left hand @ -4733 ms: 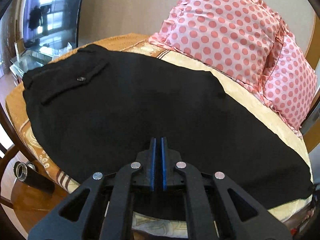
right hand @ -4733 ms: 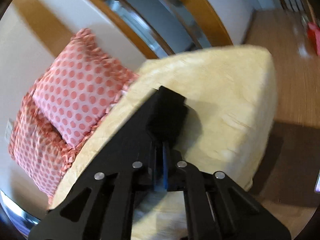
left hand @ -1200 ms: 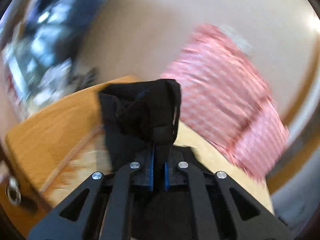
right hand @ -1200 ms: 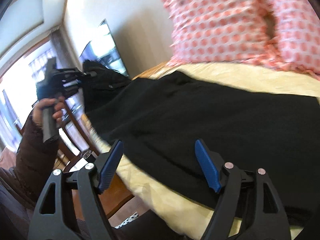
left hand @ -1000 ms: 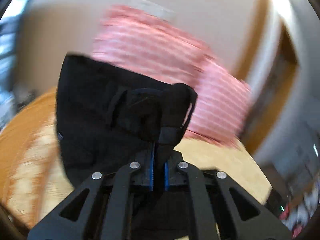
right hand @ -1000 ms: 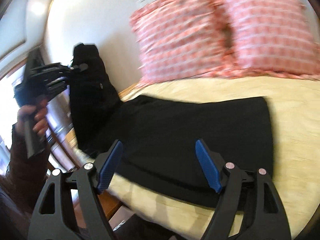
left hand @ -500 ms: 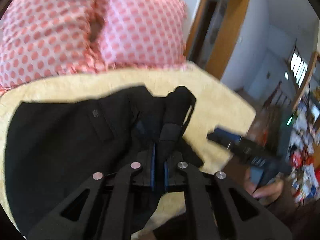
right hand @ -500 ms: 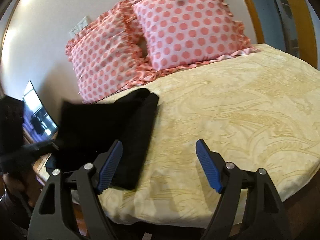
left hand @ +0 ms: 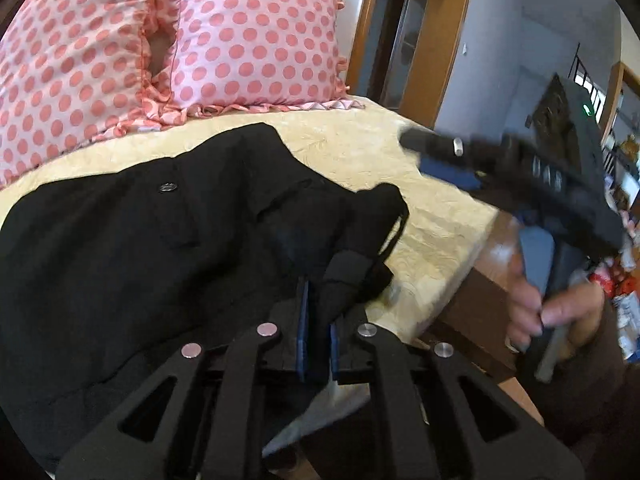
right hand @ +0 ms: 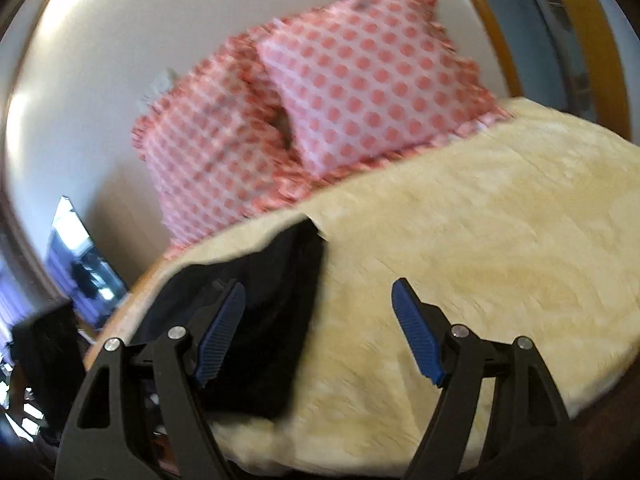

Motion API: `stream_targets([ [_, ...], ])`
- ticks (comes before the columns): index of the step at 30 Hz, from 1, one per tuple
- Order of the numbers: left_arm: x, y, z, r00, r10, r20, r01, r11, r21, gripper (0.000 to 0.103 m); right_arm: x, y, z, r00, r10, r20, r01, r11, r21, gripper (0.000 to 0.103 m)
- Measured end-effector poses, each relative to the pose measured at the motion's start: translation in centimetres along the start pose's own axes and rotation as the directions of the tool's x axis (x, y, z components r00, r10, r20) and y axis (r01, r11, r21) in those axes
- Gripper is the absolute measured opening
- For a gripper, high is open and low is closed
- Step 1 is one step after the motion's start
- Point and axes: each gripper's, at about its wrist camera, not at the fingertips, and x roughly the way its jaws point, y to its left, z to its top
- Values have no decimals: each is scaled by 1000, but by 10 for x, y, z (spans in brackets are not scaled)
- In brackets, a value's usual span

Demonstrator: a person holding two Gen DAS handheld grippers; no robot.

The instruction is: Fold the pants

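Note:
The black pants [left hand: 168, 240] lie folded over on the yellow bedspread [left hand: 400, 168], with a back-pocket button facing up. My left gripper [left hand: 316, 304] is shut on a bunched end of the pants near the bed's front edge. The right gripper [left hand: 480, 156] shows in the left wrist view, held by a hand just right of the pants. In the right wrist view the right gripper [right hand: 320, 328] is open and empty above the bedspread [right hand: 480, 240], with the folded pants [right hand: 272, 320] behind its left finger.
Two pink polka-dot pillows [left hand: 160, 40] lean against the wall at the back of the bed; they also show in the right wrist view [right hand: 320, 100]. A wooden doorway [left hand: 432, 40] stands to the right. A TV screen [right hand: 76, 256] is at the far left.
My left gripper has carried the pants end across and down onto the other half, doubling the pants. The right gripper has let go of the pants, opened, and drifted closer beside them.

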Motion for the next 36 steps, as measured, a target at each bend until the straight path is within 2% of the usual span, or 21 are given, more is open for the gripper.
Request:
stream_targets([
  [3,-20,13,-3,996,-83,-22,82,995,-62,13,16,32,12,991,129,-42,-131,989,-72,75],
  [4,-28,22,-4,988,-151,-30,148,984,-102,33,23,40,13,986,151,-64,-156,983,-92,75],
  [5,-34,27,-6,984,-174,-28,169,977,-128,77,30,48,13,982,168,-89,-177,978,-111,75],
  [6,-46,39,-6,987,-160,10,159,972,-170,94,38,55,12,976,182,-117,-197,972,-125,75],
  [7,-55,46,-9,990,-130,49,137,971,-194,99,51,63,10,968,194,-159,-216,966,-140,75],
  [9,-70,70,-9,994,-62,91,83,964,-251,99,66,73,4,959,179,-220,-216,963,-160,75],
  [11,-78,92,-11,994,5,111,32,945,-325,99,83,76,-6,948,128,-291,-186,966,-182,75],
  [12,-82,105,-13,993,39,113,5,931,-365,99,92,74,-11,941,84,-328,-153,970,-188,75],
  [13,-85,121,-15,991,88,98,-40,910,-413,99,104,67,-20,921,18,-390,-101,976,-193,76],
  [16,-92,155,-20,985,159,61,-107,854,-509,99,101,65,-22,917,4,-399,-97,972,-215,75],
  [20,-92,197,-18,991,126,44,-74,792,-606,99,91,61,9,942,34,-334,-87,985,-146,74],
  [24,-77,235,-7,997,80,4,-56,737,-673,99,115,33,38,935,-2,-356,-6,1000,-20,71],
  [28,-61,255,2,998,44,-42,-60,714,-697,99,149,8,46,905,-12,-426,35,998,46,70],
  [31,-45,268,5,996,-4,-91,-63,696,-716,99,165,-4,40,885,-13,-466,50,996,67,64],
  [32,-40,271,5,995,-30,-97,-50,688,-724,98,166,-7,39,889,-2,-458,42,996,77,61],
  [36,-34,272,10,993,-61,-101,-30,699,-715,94,168,-6,37,887,29,-460,2,998,67,50],
])
